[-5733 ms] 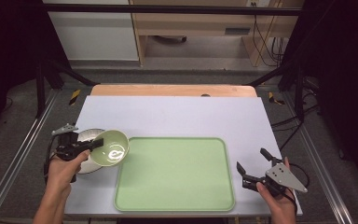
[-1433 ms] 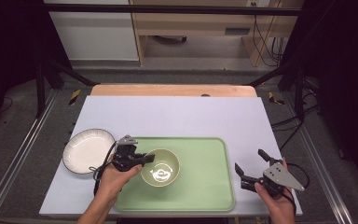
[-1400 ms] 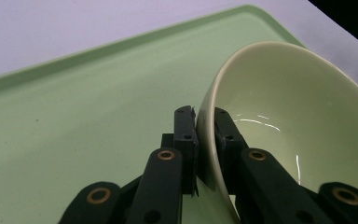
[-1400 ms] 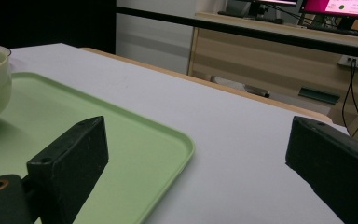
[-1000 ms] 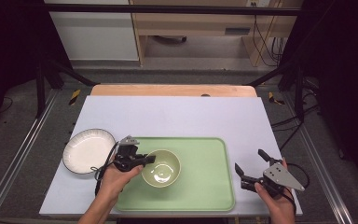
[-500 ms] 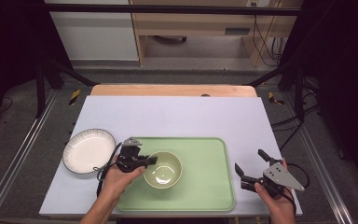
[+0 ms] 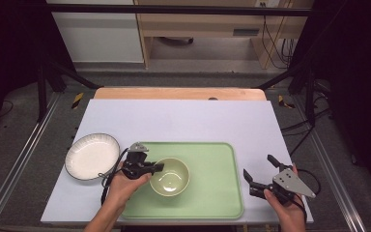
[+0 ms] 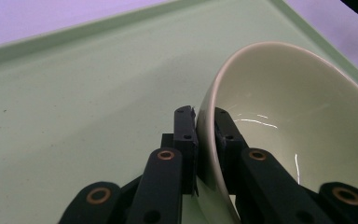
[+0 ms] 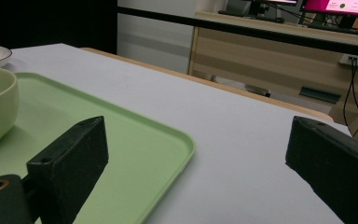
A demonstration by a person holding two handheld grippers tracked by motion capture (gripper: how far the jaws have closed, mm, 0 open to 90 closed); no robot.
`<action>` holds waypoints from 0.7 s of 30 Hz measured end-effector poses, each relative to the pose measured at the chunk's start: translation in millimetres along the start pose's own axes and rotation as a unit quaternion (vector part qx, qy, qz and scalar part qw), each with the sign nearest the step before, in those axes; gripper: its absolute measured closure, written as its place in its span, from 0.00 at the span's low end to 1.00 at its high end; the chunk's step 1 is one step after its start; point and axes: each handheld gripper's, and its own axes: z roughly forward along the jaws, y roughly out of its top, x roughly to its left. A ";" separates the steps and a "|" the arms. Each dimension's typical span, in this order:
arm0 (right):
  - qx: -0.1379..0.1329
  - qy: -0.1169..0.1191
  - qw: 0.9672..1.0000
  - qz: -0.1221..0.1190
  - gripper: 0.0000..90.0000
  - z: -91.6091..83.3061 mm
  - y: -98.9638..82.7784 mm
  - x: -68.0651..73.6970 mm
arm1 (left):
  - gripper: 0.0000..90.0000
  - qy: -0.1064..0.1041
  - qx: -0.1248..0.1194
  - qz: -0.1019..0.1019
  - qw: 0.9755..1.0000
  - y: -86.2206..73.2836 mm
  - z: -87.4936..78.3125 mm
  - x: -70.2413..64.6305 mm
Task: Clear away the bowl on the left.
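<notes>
I see the pale green bowl (image 7: 169, 176) sitting on the left part of the green tray (image 7: 212, 193), its rim pinched between my left gripper (image 7: 150, 168) fingers (image 8: 185, 135), one inside and one outside. A white plate (image 7: 92, 156) lies just left of the tray on the desk (image 7: 188, 118). My right gripper (image 7: 260, 175) rests beside the tray's right edge, fingers spread wide and empty.

The pale green bowl (image 7: 169, 177) is sitting on the left part of the green tray (image 7: 212, 198), blocking that end, with the left gripper (image 7: 155, 167) clamping its rim. The tray's right half is lying bare, giving open passage. The white plate (image 7: 92, 156) is occupying the table (image 7: 183, 121) just left of the tray. The right gripper (image 7: 260, 175) is hovering wide-jawed beside the tray's right edge. The far table is staying open.
</notes>
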 end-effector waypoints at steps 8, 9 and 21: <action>0.001 -0.001 1.000 0.002 0.06 -0.5 0.0 -0.5 | 0.92 -0.003 0.002 -0.002 1.000 0.0 1.4 1.9; 0.001 -0.002 1.000 0.002 0.06 -0.8 0.1 -0.7 | 0.92 -0.003 0.004 -0.001 1.000 0.0 1.7 2.3; 0.001 -0.002 1.000 0.000 0.06 -1.2 -0.2 -0.5 | 0.91 -0.002 -0.003 0.019 1.000 0.0 4.6 2.5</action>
